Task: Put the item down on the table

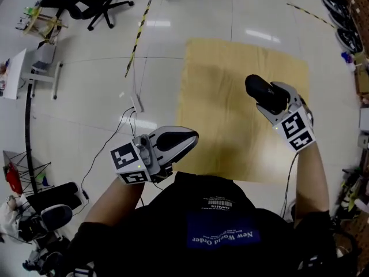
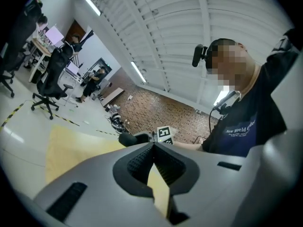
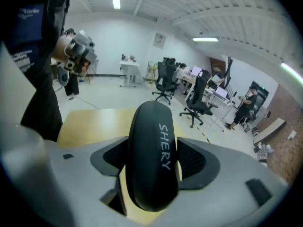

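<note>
Black case (image 3: 150,155) held over the wooden table (image 1: 230,68)

The oblong case, lettered "SHERY", is clamped between the jaws of the right gripper (image 1: 270,98), above the table's right half. The left gripper (image 1: 187,138) hangs over the table's near left edge, jaws closed together with nothing between them.

Head camera steeply above shared table (image 1: 230,85)
</note>
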